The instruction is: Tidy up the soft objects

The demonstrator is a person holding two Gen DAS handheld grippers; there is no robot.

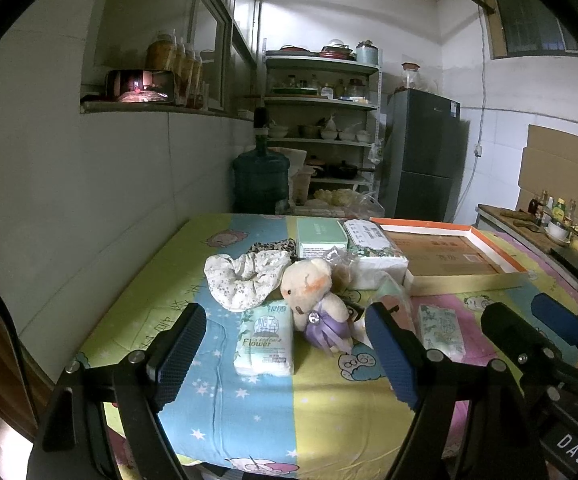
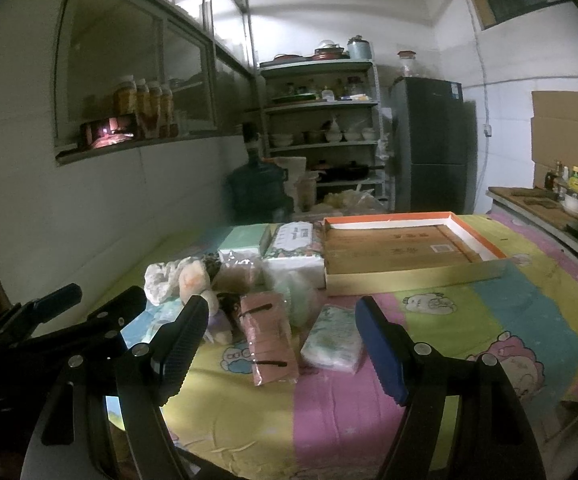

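A cream teddy bear [image 1: 313, 292] with a purple bow sits mid-table beside a floral scrunchie [image 1: 241, 280]. A "Flower" tissue pack [image 1: 265, 340] lies in front of it, between the open jaws of my left gripper [image 1: 285, 356], which is empty. A second tissue pack [image 2: 333, 340] and a pink packet [image 2: 269, 340] lie between the open jaws of my right gripper [image 2: 285, 344], also empty. A shallow orange-rimmed cardboard box [image 2: 405, 256] stands behind on the right; it also shows in the left wrist view [image 1: 449, 256]. My right gripper shows at the left view's right edge [image 1: 537, 328].
A green box [image 1: 321, 236] and a wrapped napkin pack [image 1: 373, 248] stand at the back of the table. A colourful cartoon cloth [image 1: 249, 408] covers the table. Behind are a water jug [image 1: 261, 180], shelves [image 1: 321, 120] and a fridge [image 1: 425, 152].
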